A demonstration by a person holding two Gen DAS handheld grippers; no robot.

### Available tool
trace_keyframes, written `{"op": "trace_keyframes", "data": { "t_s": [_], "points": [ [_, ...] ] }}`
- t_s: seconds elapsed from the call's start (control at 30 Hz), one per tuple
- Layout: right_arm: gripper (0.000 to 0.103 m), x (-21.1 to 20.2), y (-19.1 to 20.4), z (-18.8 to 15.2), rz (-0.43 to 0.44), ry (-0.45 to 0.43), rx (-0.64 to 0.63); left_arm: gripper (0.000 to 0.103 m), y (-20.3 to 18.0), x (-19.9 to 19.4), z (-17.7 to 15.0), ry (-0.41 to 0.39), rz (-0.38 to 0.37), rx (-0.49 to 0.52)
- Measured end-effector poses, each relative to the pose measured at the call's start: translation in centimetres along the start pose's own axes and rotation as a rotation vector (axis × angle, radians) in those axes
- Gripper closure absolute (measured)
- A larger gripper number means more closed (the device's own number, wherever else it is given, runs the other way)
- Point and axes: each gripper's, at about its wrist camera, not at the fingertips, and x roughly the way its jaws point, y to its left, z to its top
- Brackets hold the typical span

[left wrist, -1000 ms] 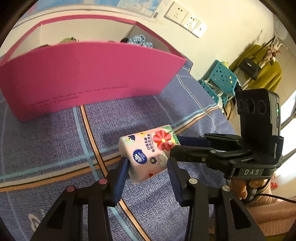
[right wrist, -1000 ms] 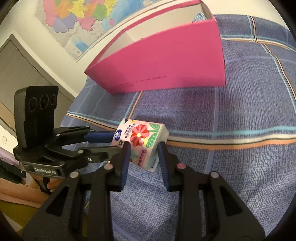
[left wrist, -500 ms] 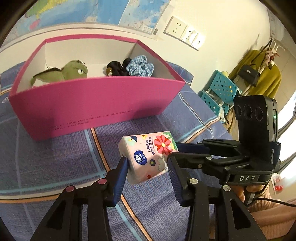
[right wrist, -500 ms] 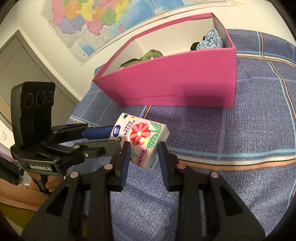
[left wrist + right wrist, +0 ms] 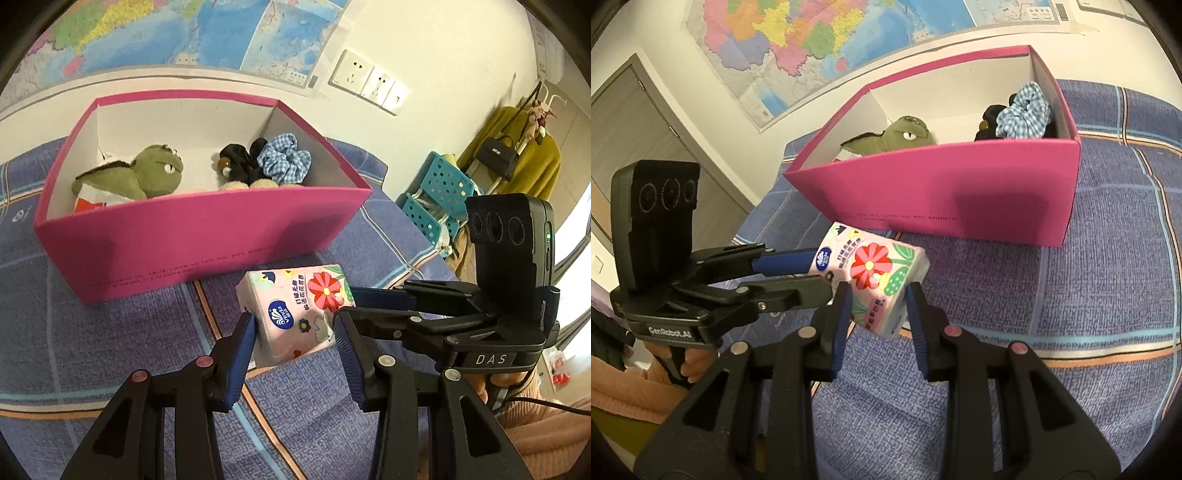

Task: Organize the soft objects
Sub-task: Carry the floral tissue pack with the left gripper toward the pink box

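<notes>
A pink flowered tissue pack (image 5: 301, 314) (image 5: 873, 282) hangs in the air over the bedspread, in front of the pink box (image 5: 207, 236) (image 5: 945, 195). My left gripper (image 5: 295, 334) is shut on its near end, and my right gripper (image 5: 877, 301) is shut on it from the other side. Each gripper shows in the other's view, the right one (image 5: 373, 302) reaching in from the right and the left one (image 5: 798, 271) from the left. Inside the box lie a green plush toy (image 5: 147, 175) (image 5: 897, 138), a black plush (image 5: 240, 166) and a blue checked scrunchie (image 5: 284, 158) (image 5: 1023, 112).
The box stands on a purple plaid bedspread (image 5: 74, 332) (image 5: 1089, 288) against a wall with a map (image 5: 798, 40). Blue perforated crates (image 5: 439, 195) and a coat rack with a yellow garment (image 5: 517, 162) stand beyond the bed's right edge. A hand in a pink sleeve (image 5: 635, 387) holds the left gripper.
Both grippers have risen with the tissue pack between them. The view now looks over the box's front wall, so the plush toys and scrunchie inside show.
</notes>
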Motion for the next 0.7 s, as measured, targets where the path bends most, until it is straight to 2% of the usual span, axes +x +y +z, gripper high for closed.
{"op": "trace_keyframes", "data": {
  "t_s": [0.7],
  "points": [
    [0.069, -0.6, 0.2, 1.3, -0.004, -0.029, -0.03, 0.059, -0.1, -0.6, 1.5, -0.044, 0.018, 0.022]
  ]
}}
